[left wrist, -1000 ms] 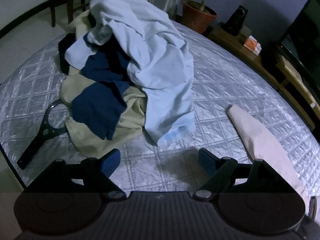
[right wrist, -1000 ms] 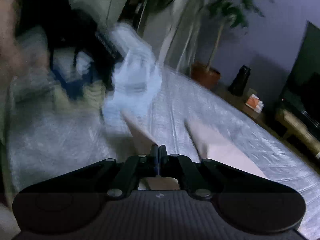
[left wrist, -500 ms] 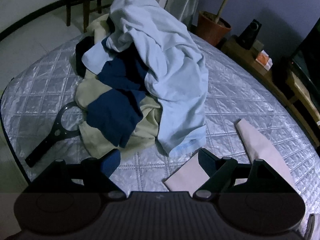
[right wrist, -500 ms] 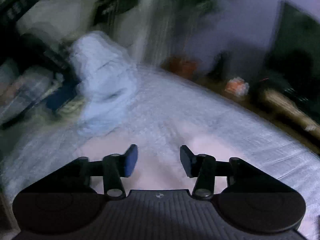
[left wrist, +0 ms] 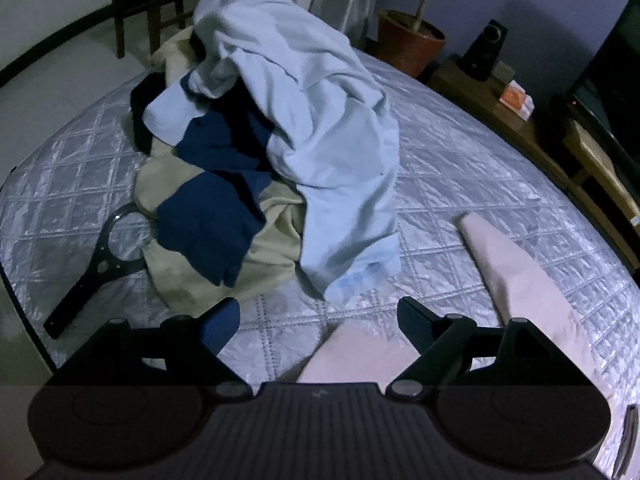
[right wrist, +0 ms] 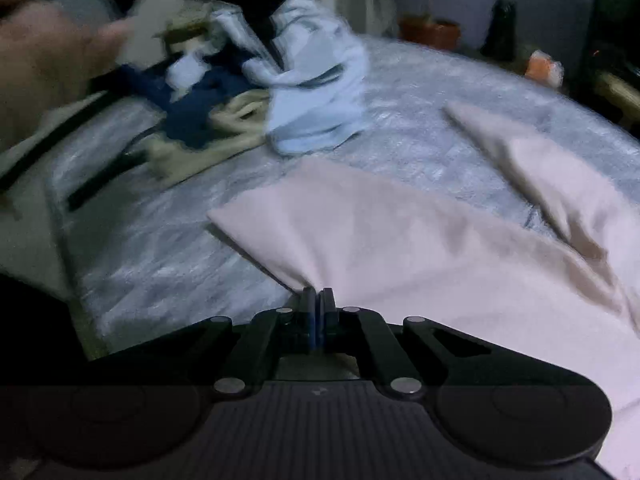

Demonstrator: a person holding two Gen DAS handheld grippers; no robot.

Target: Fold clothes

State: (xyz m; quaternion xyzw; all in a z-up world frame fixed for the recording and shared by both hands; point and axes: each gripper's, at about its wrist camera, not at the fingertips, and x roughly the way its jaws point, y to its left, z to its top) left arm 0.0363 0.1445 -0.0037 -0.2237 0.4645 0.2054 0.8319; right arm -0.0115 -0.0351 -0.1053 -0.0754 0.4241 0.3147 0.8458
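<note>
While the right gripper [right wrist: 318, 300] has its jaws pressed together on a pinched fold of the pale pink garment [right wrist: 400, 240], that garment lies spread across the quilted mattress [left wrist: 460, 168]. Left gripper [left wrist: 318, 320] hovers with jaws wide apart, holding nothing, a corner of the pink cloth beneath it. Heap of unfolded clothes [left wrist: 288, 120], light blue over navy and beige, sits further back. Black flat tool [left wrist: 100, 264] lies beside the heap.

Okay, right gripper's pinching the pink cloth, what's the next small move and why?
Probably close the open left gripper on the pink cloth edge lying between its fingers. The right gripper already pinches a bunched fold, so a second grip would let the cloth be spread.
</note>
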